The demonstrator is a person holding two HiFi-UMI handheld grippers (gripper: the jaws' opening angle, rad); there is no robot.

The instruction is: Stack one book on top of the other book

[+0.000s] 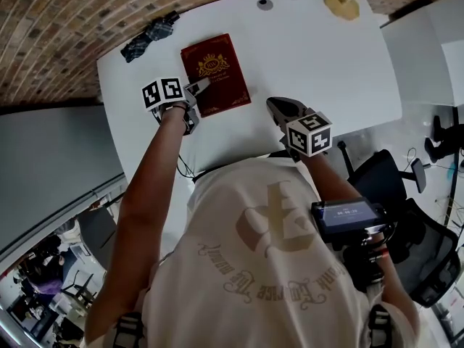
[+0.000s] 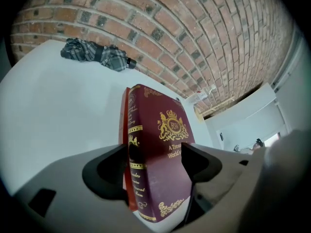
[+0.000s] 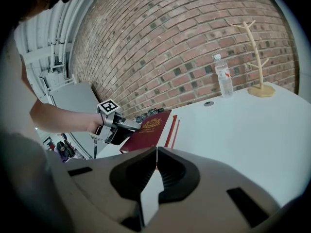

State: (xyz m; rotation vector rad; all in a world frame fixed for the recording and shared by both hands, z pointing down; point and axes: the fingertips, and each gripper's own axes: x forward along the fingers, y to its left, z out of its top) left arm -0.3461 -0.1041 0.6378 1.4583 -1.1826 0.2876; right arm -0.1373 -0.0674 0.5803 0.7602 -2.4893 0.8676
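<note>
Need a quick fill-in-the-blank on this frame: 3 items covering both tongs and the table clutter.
1. The left tongs are ___ on the maroon book.
2. The right tongs, pressed together, hold ___.
3. The folded umbrella lies on the white table close to the ___ wall.

Missing words: shut; nothing; brick.

Legible print: on the book [image 2: 163,130] only.
Gold crest "RW" on cover [image 2: 170,144], title cut off: "A Treas… / World o…". On spine [image 2: 136,188], partly: "…arles", "…win", "…scent", "Man". Print on shirt [image 1: 268,267] unreadable.
</note>
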